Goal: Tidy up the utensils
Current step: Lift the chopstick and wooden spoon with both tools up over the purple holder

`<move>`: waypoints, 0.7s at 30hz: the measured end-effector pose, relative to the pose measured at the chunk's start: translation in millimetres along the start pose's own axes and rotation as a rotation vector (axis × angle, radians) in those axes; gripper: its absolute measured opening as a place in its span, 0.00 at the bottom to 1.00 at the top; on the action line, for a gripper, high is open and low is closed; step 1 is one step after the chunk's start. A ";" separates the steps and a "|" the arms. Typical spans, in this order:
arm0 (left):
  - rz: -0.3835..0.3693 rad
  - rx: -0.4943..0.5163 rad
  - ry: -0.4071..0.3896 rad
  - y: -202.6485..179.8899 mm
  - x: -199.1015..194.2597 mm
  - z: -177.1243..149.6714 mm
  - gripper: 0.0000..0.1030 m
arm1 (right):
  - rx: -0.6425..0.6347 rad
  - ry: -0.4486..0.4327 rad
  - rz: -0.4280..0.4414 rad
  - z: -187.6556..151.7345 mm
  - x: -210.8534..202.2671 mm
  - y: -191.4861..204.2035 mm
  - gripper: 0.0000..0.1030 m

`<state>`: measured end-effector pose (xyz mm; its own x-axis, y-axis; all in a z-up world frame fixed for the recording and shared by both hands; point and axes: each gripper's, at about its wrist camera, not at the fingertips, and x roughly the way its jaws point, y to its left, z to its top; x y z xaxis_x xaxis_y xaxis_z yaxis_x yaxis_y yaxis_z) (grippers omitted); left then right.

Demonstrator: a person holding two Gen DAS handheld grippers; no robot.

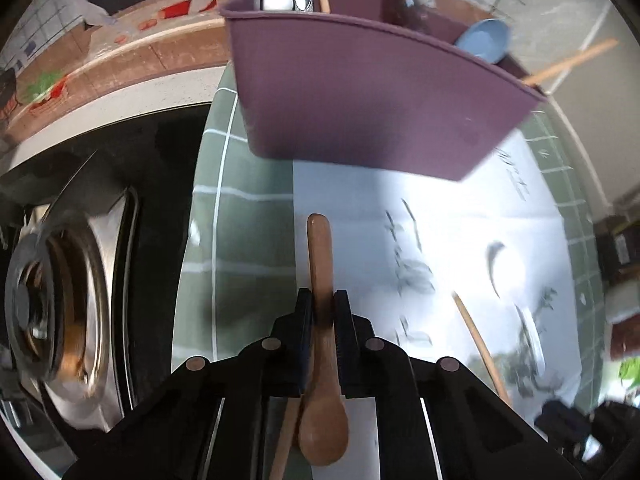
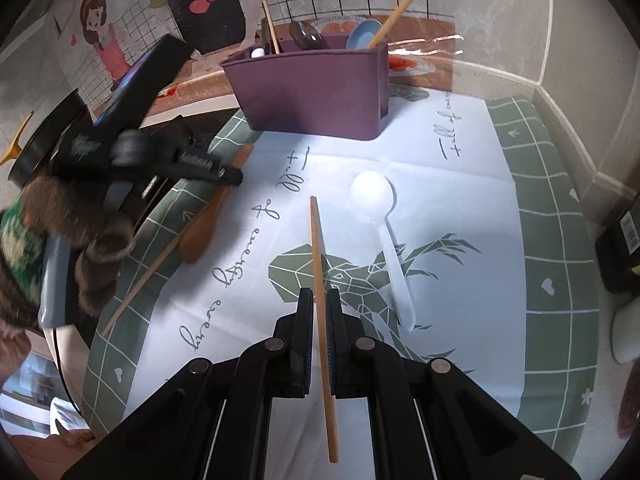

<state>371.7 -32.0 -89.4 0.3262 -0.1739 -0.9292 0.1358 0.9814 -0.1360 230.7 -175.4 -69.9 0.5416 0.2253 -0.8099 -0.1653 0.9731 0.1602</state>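
My left gripper [image 1: 323, 300] is shut on a wooden spoon [image 1: 320, 264], handle pointing forward toward the purple utensil holder [image 1: 360, 96]; the spoon also shows in the right wrist view [image 2: 208, 220], held by the left gripper [image 2: 232, 176]. My right gripper [image 2: 319, 300] is shut on a wooden chopstick [image 2: 320, 264] above the cloth. The purple holder [image 2: 316, 92] holds a blue spoon [image 2: 362, 34], chopsticks and a metal utensil. A white plastic spoon [image 2: 376, 204] and a second chopstick [image 2: 144, 280] lie on the cloth.
A green and white tablecloth [image 2: 552, 240] covers the table. A gas stove burner [image 1: 52, 300] sits left of the cloth. A dark box [image 2: 620, 248] stands at the right edge. The wall is close behind the holder.
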 end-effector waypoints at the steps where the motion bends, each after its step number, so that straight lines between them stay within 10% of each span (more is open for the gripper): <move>1: -0.016 0.002 -0.015 0.6 -7.5 -8.9 0.11 | -0.005 -0.001 -0.001 0.4 -0.9 2.3 0.05; 21: -0.220 -0.033 -0.157 16.9 -92.0 -112.2 0.11 | -0.086 0.068 0.042 17.9 27.6 16.0 0.08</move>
<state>239.0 9.7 -44.7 0.4335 -0.3911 -0.8118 0.1897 0.9203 -0.3421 257.8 -152.7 -79.6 0.4761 0.2590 -0.8404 -0.2582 0.9547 0.1480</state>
